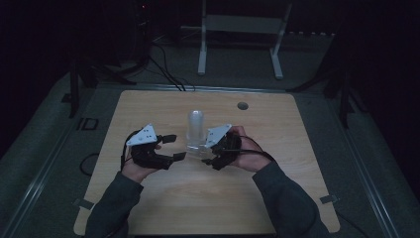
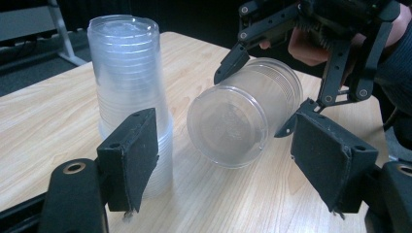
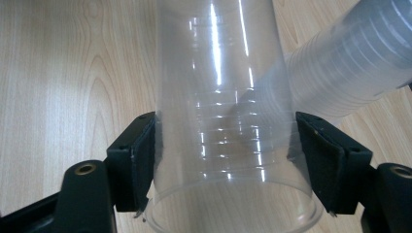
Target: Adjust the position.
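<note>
A stack of clear plastic cups (image 1: 195,130) stands upside down on the wooden table (image 1: 277,198). My right gripper (image 1: 207,152) is shut on a single clear cup (image 2: 243,116), held on its side just right of the stack. In the right gripper view both pads press the walls of this cup (image 3: 228,121) near its rim, and the stack (image 3: 350,63) shows behind it. My left gripper (image 1: 176,147) is open to the left of the stack. In the left gripper view its jaws stand wide and short of both the stack (image 2: 128,82) and the held cup, touching neither.
A small grey round plug (image 1: 242,105) sits in the tabletop at the back. Behind the table, on the dark floor, stand a white frame (image 1: 237,29) and black cables (image 1: 163,69). Bare wood lies in front of both hands.
</note>
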A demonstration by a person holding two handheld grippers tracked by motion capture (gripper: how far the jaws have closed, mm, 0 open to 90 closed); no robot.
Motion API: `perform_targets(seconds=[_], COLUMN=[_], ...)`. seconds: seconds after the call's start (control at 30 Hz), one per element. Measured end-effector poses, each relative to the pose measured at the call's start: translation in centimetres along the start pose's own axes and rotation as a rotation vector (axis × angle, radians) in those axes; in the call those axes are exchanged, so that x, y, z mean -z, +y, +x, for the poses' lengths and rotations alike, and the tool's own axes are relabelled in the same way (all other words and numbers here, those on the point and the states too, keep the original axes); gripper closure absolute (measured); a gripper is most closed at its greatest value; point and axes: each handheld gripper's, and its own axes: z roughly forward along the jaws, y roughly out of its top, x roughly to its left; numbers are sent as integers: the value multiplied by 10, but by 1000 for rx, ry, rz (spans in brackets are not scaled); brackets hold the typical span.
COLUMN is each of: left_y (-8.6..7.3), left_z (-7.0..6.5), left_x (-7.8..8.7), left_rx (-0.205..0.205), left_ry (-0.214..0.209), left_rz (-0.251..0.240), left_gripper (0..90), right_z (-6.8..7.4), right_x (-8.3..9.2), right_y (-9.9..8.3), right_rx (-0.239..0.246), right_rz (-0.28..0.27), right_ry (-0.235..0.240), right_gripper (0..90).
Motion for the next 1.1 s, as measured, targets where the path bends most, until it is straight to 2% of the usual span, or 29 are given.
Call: perform_targets(seconds=[0.17, 0.57, 0.83, 1.1], left_y=[0, 7, 7, 9], left_z=[0, -3, -3, -7], left_x=[1, 0, -4, -8], left_rx=[-21, -111, -134, -180], left_ry=[17, 63, 72, 107], left_rz=[32, 142, 182, 243], left_gripper=[254, 253, 253, 252], right_z=[-1, 0, -1, -1], right_x=[0, -5, -6, -9], right_y=[2, 6, 5, 6], right_rx=[9, 39, 43, 53], right_rz=[18, 62, 71, 92], right_ry=[5, 16, 17, 19], right_gripper=[280, 280, 280, 280])
